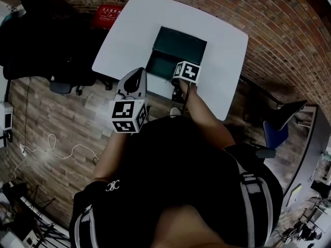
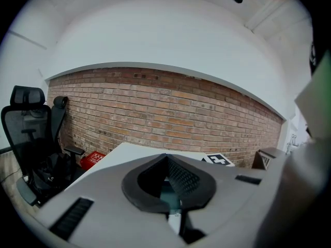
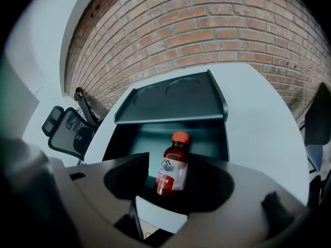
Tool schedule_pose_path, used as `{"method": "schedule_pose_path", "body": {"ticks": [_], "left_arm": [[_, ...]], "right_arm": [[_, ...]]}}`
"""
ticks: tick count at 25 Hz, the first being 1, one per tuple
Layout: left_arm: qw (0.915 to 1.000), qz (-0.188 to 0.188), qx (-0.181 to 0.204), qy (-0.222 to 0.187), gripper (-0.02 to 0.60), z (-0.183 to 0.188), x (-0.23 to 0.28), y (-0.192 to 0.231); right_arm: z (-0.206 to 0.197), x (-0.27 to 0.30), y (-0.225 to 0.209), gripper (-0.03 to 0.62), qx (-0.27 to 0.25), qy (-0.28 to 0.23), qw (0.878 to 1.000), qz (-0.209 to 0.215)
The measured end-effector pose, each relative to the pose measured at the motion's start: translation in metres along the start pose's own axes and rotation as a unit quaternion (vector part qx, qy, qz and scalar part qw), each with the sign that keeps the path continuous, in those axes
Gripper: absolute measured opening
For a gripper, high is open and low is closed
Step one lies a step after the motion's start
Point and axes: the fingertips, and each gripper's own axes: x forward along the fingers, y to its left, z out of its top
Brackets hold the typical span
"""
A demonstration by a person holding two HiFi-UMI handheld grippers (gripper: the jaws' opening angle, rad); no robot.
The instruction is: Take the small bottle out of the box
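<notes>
Our left gripper (image 2: 166, 161) hung short of the white rounded table (image 1: 217, 50). Its jaws were together or almost so, and they held nothing. Ahead of its tips, and a little to their right, stood the dark green plastic box (image 1: 176, 44) with its lid thrown back.

Inside this box, directly between the jaws of our right gripper (image 3: 176, 187), stood the small brown bottle with orange cap and white label (image 3: 172, 167). These jaws were wide apart. We saw a gap on the bottle's left side, so we judged it was not yet clamped.

The long axis of the bottle was near upright, leaning slightly, with the cap at top. We judged it light, stiff and rather smooth, so it could slip or tip. The best hold seemed across the labelled body, below the neck.
</notes>
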Motion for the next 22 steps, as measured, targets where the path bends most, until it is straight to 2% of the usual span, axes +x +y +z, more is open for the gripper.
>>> {"method": "schedule_pose_path", "body": {"ticks": [8, 14, 18, 22], "left_arm": [[1.0, 0.006, -0.001, 0.003, 0.003, -0.002, -0.006, 0.006], [1.0, 0.002, -0.001, 0.006, 0.003, -0.004, -0.006, 0.004], [1.0, -0.004, 0.0, 0.005, 0.003, -0.005, -0.006, 0.0], [1.0, -0.004, -0.001, 0.005, 0.003, -0.006, -0.01, 0.002]], "right_arm": [[-0.011, 0.016, -0.01, 0.219, -0.014, 0.052, 0.998, -0.034], [-0.025, 0.03, -0.01, 0.219, -0.032, 0.109, 0.991, -0.066], [-0.022, 0.028, -0.01, 0.218, -0.052, 0.098, 0.991, -0.077], [-0.017, 0.019, -0.01, 0.218, -0.055, 0.073, 0.994, -0.058]]}}
